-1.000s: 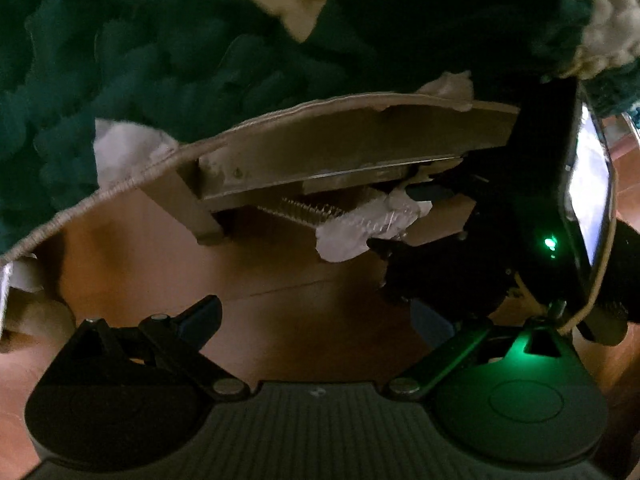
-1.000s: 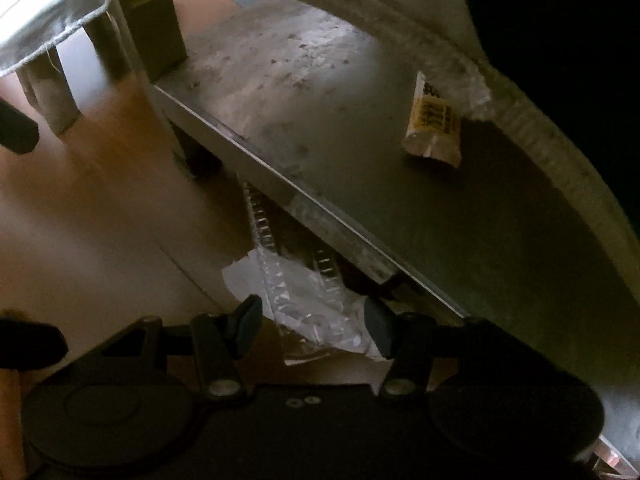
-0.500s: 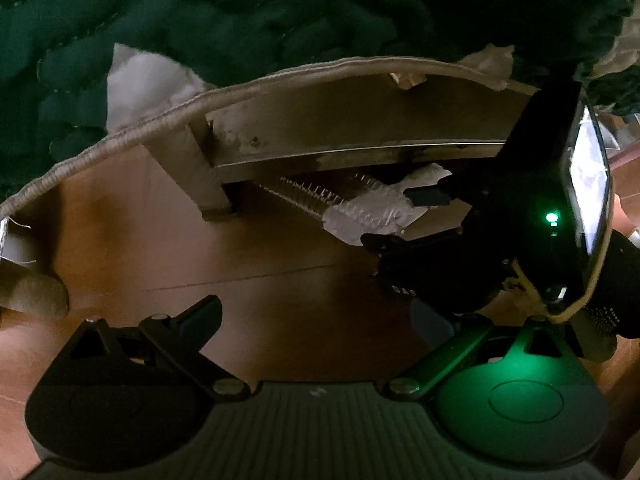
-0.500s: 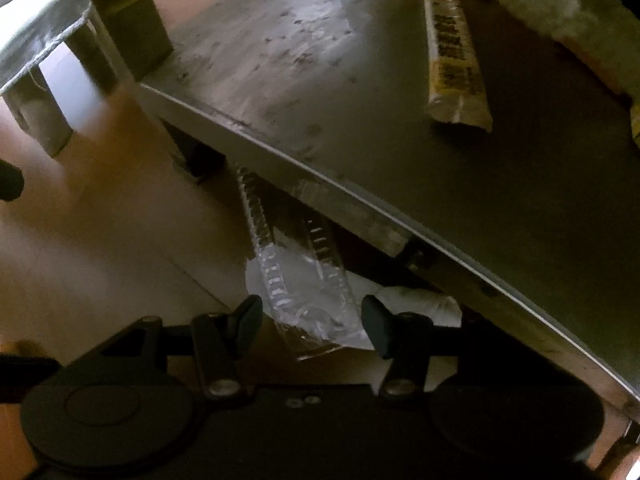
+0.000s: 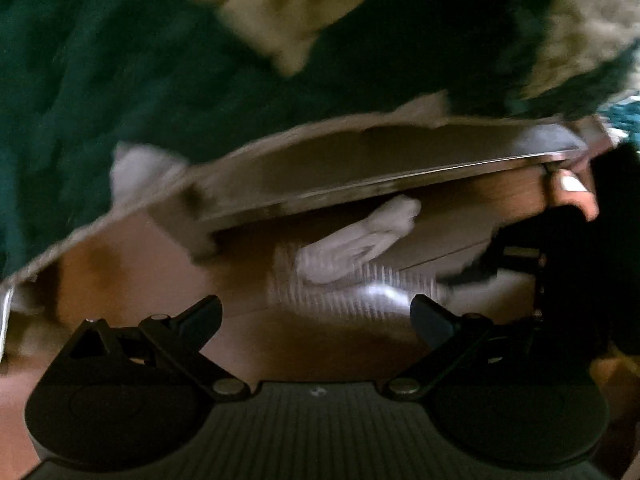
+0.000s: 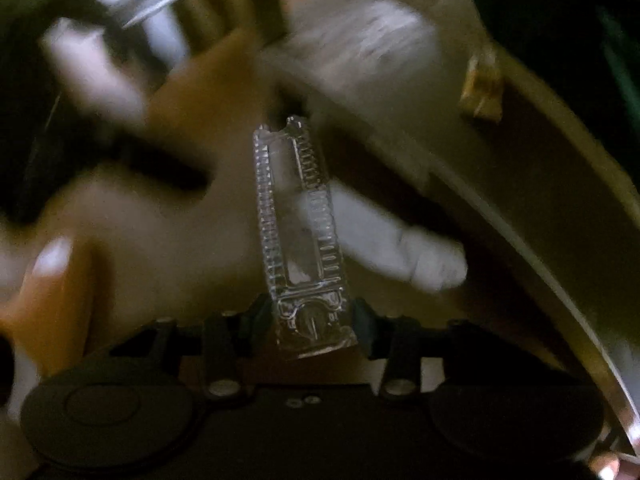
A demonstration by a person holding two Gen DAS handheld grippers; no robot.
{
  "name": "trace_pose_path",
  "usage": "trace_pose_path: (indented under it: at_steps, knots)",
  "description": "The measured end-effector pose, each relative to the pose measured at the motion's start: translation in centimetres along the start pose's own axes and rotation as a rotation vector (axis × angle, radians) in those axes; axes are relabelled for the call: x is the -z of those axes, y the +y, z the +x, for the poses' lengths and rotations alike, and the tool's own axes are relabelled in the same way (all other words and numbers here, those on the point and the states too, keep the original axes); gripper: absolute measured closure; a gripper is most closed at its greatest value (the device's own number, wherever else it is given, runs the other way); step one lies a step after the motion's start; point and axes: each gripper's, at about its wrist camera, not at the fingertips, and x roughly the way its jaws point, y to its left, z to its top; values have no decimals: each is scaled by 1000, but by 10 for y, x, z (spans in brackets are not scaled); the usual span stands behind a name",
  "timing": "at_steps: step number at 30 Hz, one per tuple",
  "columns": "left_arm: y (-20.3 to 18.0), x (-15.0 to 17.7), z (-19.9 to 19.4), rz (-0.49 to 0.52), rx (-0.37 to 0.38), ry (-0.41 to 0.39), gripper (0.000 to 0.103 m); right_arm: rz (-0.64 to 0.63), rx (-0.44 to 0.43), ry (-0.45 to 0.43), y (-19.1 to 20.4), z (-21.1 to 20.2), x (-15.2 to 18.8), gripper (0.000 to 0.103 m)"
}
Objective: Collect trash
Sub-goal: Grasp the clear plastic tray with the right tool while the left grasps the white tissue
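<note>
My right gripper point(image 6: 310, 316) is shut on a clear ribbed plastic tray point(image 6: 298, 216) and holds it off the wooden floor, pointing away from me. A crumpled white tissue point(image 6: 400, 240) lies on the floor behind it, by the low table's edge. In the left wrist view the same tray point(image 5: 352, 284) and tissue point(image 5: 360, 236) show blurred just ahead of my left gripper point(image 5: 316, 316), which is open and empty above the floor. A yellow wrapper point(image 6: 482, 88) lies on the low table.
A low metal table point(image 5: 380, 164) stands over the wooden floor point(image 5: 140, 264), draped by a dark green quilt point(image 5: 120, 60) with a cream edge. The right gripper's body point(image 5: 572, 264) fills the right side of the left wrist view. Both views are motion-blurred.
My right gripper closed on the clear plastic tray and lifted it from under the table edge. My left gripper moved closer to the tray and tissue.
</note>
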Motion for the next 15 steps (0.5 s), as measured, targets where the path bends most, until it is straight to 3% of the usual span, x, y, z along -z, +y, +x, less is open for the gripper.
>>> trace_pose_path:
  at_steps: [5, 10, 15]
  knots:
    - [-36, -8, 8, 144, 24, -33, 2, -148, -66, 95, 15, -8, 43, 61]
    - [-79, -14, 59, 346, -19, -44, 2, -208, -92, 141, 32, 8, 64, 61]
    - [-97, -19, 118, 410, -26, -2, 2, -227, -106, 147, 26, 17, 69, 61]
